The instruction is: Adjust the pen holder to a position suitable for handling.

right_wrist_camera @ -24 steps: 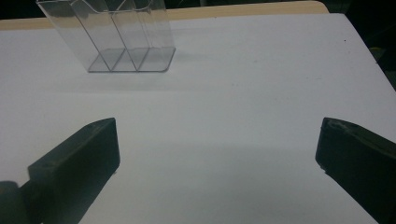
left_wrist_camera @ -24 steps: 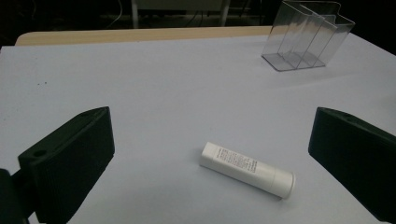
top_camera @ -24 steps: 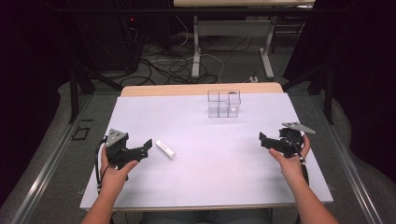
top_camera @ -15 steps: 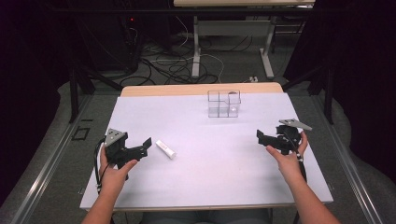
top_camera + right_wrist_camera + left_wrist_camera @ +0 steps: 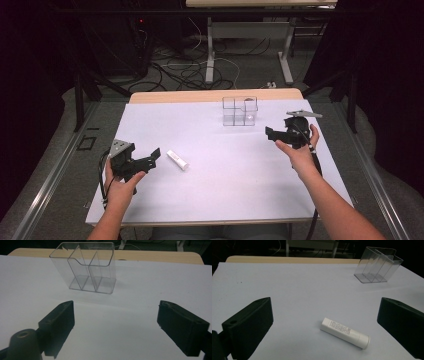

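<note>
Left claw (image 5: 150, 159) spread wide, empty, low over the white counter (image 5: 215, 190), aimed at the white tube (image 5: 178, 160) lying flat just beside it, untouched. Right claw (image 5: 272, 135) likewise spread and empty, facing the clear divided organizer (image 5: 240, 111) standing upright near the counter's far edge, well apart from the tube.

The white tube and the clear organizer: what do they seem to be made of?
The tube looks like smooth, matte white plastic, with small printed text on its side; this could be a paper label. The organizer looks like clear, hard, glossy plastic, maybe acrylic: the table shows through its walls, and its edges catch the light.
</note>
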Demonstrator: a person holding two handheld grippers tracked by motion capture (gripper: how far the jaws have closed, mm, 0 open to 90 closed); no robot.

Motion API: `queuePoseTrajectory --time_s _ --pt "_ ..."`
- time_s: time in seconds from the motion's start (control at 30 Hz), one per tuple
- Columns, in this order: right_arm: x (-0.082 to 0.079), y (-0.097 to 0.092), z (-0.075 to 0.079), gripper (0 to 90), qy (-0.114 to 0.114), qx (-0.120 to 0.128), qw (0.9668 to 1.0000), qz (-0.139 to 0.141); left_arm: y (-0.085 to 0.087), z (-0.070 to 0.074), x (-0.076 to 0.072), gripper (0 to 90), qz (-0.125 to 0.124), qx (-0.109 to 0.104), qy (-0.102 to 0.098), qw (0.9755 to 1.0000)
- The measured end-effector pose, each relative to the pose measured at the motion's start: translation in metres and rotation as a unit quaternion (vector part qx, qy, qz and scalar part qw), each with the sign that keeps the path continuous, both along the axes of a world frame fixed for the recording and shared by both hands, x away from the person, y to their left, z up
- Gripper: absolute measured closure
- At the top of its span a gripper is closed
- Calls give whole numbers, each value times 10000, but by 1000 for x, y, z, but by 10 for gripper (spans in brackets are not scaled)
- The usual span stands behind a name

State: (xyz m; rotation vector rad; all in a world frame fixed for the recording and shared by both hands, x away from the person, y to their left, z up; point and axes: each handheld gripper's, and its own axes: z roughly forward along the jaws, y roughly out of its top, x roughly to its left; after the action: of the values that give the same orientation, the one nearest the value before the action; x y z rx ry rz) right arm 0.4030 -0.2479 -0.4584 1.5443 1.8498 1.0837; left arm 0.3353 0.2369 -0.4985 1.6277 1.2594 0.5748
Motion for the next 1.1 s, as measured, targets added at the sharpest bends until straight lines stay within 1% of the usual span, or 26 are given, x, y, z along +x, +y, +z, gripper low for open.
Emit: queuePoseTrajectory --time_s 0.17,0.4,0.57,0.63,0.67,0.73,0.83,0.9,0.97,1.0,1.1 --pt "11 11 14 152 96 -4 9999 144 -1 0 0 2 -17 -32 -72 10000" --pt "29 24 34 163 232 -90 9994 256 0 -1 1 2 10 -10 -32 10000" --pt "42 34 45 165 209 -216 9991 289 0 -1 1 3 7 -12 -5 10000" --pt "47 37 49 165 247 -269 9989 300 0 -1 1 4 9 -13 -13 10000" --pt "50 39 50 165 228 -269 9990 282 0 -1 1 6 13 -25 -46 10000" --pt "54 41 53 165 243 -293 9989 269 0 -1 1 8 12 -26 -51 10000" --pt "61 43 55 165 258 -267 9991 214 0 -1 1 8 15 -38 -49 10000" --pt "65 43 56 167 273 -273 9991 170 1 -2 1 10 20 -27 -45 10000" --pt "70 44 56 180 294 -332 9989 134 2 -1 1 11 36 -25 -46 10000" --pt "70 44 56 180 294 -332 9989 134 2 -1 1 11 36 -25 -46 10000" --pt "77 45 56 196 374 -376 9986 61 2 -2 1 12 44 -21 -40 10000"
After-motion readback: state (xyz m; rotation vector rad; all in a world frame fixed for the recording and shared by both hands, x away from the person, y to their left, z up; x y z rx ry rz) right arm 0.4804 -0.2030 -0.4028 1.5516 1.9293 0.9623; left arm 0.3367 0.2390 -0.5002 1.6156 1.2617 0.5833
